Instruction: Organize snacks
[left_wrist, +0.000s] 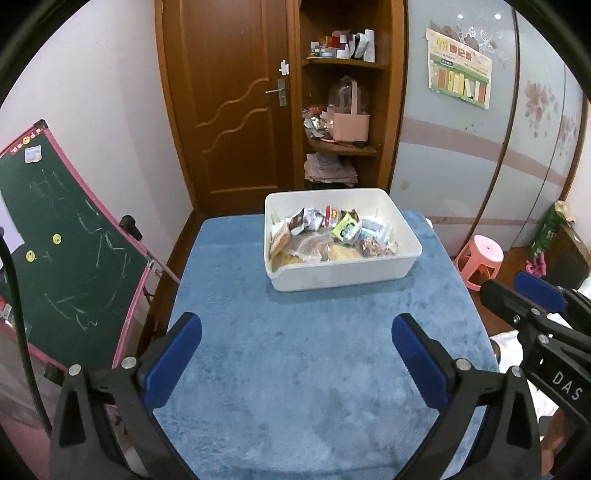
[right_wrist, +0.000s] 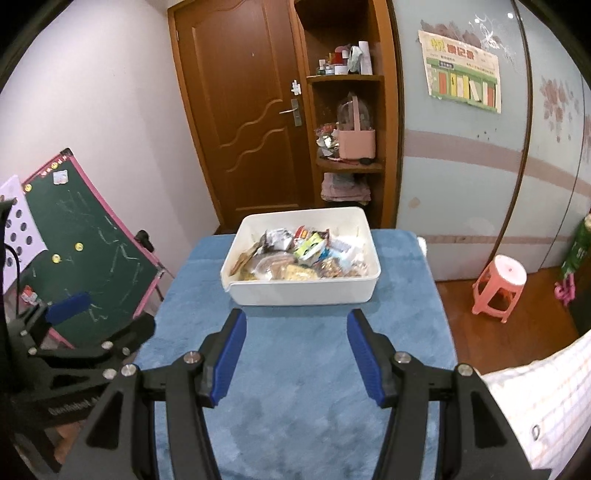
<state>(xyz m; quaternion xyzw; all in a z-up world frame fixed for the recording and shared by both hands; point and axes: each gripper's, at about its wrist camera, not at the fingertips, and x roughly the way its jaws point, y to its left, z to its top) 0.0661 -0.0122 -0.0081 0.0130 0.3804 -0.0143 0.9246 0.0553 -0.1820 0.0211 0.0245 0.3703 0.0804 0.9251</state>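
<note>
On blue cloth: white bin (left_wrist: 343, 271) heaped with mixed snack packets (left_wrist: 332, 236)

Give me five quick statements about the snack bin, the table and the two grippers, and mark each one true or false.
1. The white bin holds a pile of snack packets. True.
2. The bin sits on a bare wooden tabletop. False: it stands on a blue plush cover.
3. The left gripper is clamped on a snack. False: its jaws stand wide open with only the cover between them.
4. The right gripper holds nothing. True: its jaws are apart and empty.
5. A pink stool stands on the table beside the bin. False: it stands on the floor, to the right of the table.
</note>
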